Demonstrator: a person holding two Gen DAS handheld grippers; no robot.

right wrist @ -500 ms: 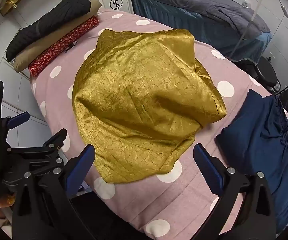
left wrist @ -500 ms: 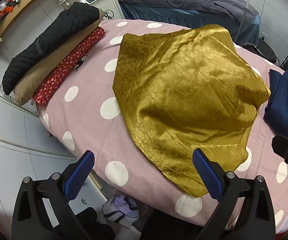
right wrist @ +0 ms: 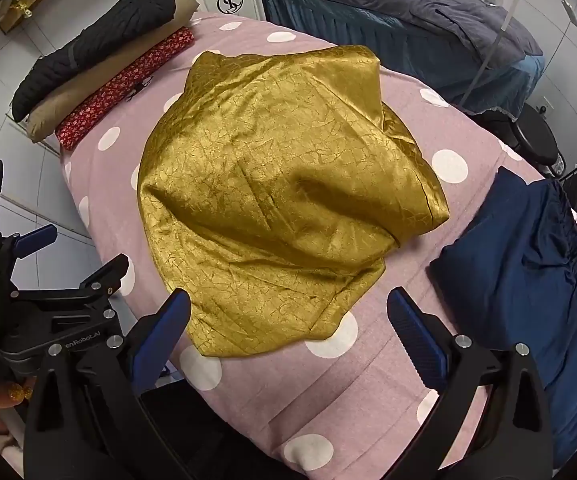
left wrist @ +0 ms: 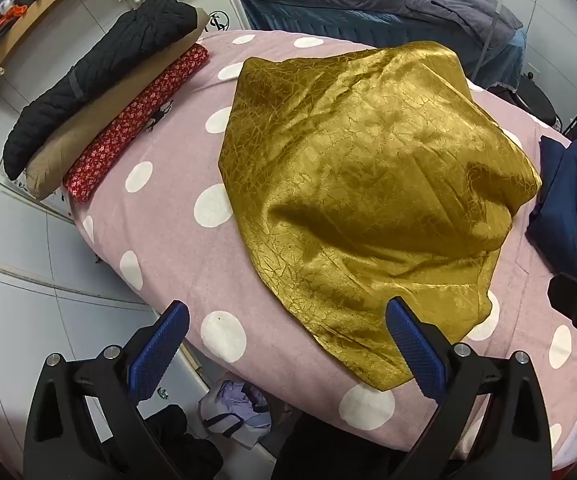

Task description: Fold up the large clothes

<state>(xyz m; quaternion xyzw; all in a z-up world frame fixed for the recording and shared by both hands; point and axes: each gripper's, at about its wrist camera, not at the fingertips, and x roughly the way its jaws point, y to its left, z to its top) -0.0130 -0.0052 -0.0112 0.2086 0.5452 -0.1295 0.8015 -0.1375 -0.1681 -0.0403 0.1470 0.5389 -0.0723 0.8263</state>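
A shiny gold crinkled cloth lies loosely folded and rumpled on the pink polka-dot table cover; it also shows in the right wrist view. My left gripper is open and empty, hovering above the cloth's near corner at the table's front edge. My right gripper is open and empty above the cloth's near edge. The left gripper's body shows at the left of the right wrist view.
A dark blue garment lies on the table's right side. A stack of folded black, tan and red-flowered clothes lies along the far left edge. A bed with grey bedding stands behind. Bags lie on the floor below.
Both grippers have drawn back slightly and stay open; the gold cloth has not moved.
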